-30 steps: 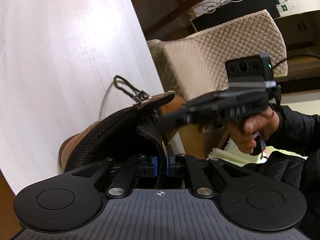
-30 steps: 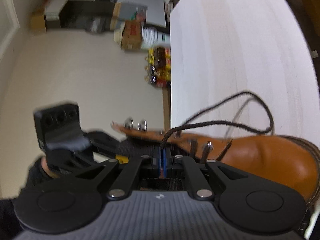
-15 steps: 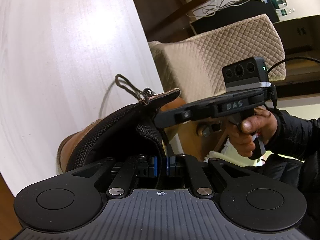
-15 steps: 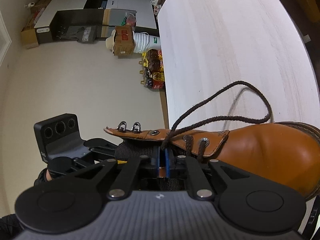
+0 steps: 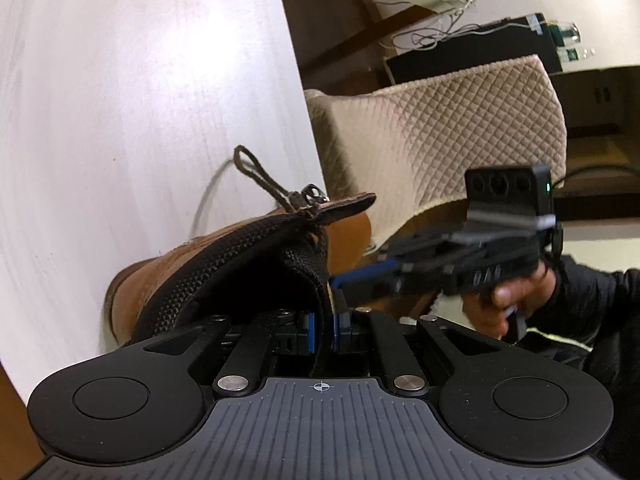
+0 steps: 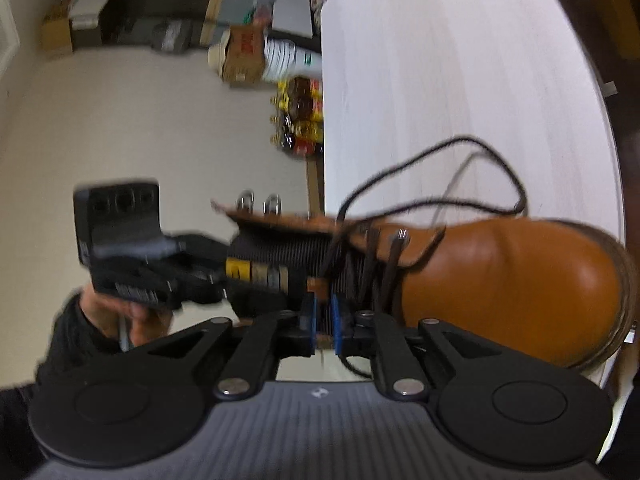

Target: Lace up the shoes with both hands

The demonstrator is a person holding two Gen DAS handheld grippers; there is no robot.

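Left wrist view: the left gripper [image 5: 323, 326] is clamped on the black mesh tongue [image 5: 240, 252] of the brown boot [image 6: 500, 280], which lies on its side at the near edge of the white table [image 5: 120, 80]. The right gripper [image 6: 323, 320] has just been opening; its blue pads [image 6: 335, 320] now stand apart at the boot's opening. The dark lace [image 6: 460, 200] loops loosely over the tabletop, free of the pads.

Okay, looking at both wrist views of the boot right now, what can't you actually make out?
- Lace end: right wrist view, it drops behind the right gripper.
- Boot toe and eyelets: left wrist view, hidden by its black tongue.
- Left gripper fingertips: right wrist view, motion-blurred against the tongue.
- Right gripper's grip: left wrist view, blurred.
- Boot sole: right wrist view, cut off by the gripper body.
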